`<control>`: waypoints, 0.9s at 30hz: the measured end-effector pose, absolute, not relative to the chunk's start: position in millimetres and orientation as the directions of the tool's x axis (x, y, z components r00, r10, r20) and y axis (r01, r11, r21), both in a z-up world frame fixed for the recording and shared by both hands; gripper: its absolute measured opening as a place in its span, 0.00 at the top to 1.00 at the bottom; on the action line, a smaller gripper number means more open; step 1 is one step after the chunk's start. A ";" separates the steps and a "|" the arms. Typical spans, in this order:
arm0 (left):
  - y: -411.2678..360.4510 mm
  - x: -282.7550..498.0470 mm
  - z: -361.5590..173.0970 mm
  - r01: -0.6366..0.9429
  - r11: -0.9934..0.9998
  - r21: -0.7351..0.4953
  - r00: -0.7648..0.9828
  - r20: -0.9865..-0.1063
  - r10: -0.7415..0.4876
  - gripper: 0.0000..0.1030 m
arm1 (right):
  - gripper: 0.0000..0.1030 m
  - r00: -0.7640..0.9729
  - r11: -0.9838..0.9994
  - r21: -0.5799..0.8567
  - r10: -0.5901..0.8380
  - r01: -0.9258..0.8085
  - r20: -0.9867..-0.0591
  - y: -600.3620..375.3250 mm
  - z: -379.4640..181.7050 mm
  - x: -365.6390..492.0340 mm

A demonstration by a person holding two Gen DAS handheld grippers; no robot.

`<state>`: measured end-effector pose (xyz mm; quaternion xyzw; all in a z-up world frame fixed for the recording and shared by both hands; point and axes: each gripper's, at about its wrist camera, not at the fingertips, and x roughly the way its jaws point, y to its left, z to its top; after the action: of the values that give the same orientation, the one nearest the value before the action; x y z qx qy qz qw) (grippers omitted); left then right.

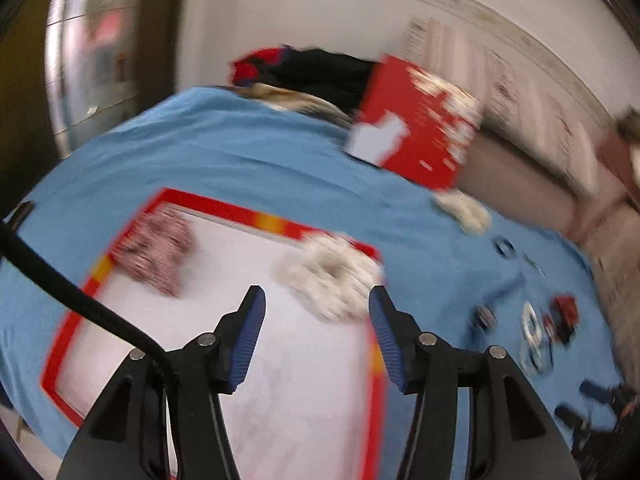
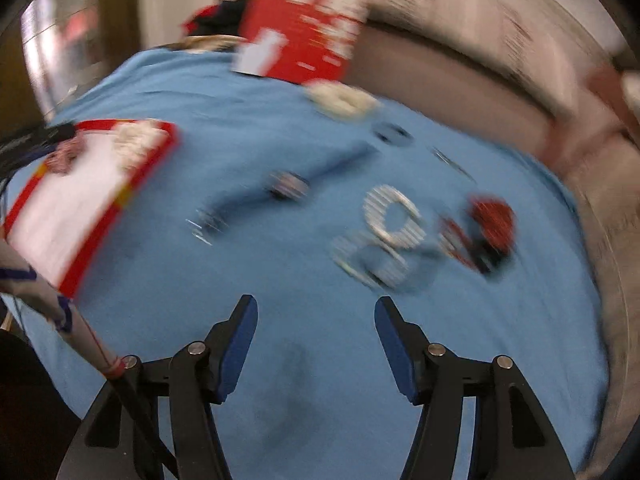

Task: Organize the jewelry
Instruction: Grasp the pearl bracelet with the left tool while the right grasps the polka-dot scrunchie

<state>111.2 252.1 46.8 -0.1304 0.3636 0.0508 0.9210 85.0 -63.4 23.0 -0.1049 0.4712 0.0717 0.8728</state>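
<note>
A red-rimmed white tray (image 1: 224,206) lies on the blue cloth (image 1: 224,148). In it are a pink beaded piece (image 1: 154,248) and a cream pearl piece (image 1: 332,276). My left gripper (image 1: 316,300) hovers over the tray, open, nothing between its blue pads. Loose jewelry lies on the cloth to the right: silver rings (image 2: 394,216), a red and black piece (image 2: 490,226), a dark small piece (image 2: 288,186), a cream bangle (image 2: 340,100). My right gripper (image 2: 316,310) is open above bare cloth, nearer than the rings. The tray (image 2: 154,160) shows at left there. Both views are motion-blurred.
A red box (image 1: 420,132) leans at the cloth's far edge, dark and red fabric (image 1: 316,68) behind it. A beige sofa (image 1: 520,184) runs along the right. A black cable (image 1: 60,284) crosses the left wrist view. A person's sleeve (image 2: 36,292) shows at left.
</note>
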 end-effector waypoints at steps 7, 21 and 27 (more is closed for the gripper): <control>177.5 94.2 17.8 -0.061 0.980 -0.189 0.634 -0.766 -0.108 0.49 | 0.36 0.509 1.000 0.027 0.023 0.000 -0.860 -173.2 8.0 67.0; 97.3 140.1 -5.6 0.007 0.993 -0.121 0.516 -0.850 -0.107 0.49 | 0.36 0.526 0.978 0.190 0.119 0.084 -0.842 -234.1 -17.1 86.2; 70.9 169.3 -9.2 0.044 0.984 -0.175 0.501 -0.848 -0.173 0.49 | 0.36 0.537 0.969 0.222 0.131 0.109 -0.834 -250.8 -19.3 116.7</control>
<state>169.3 70.9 -9.2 -0.0652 0.4954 -0.0630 0.8639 116.7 -250.8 -19.3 0.1244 0.4812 0.0062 0.8677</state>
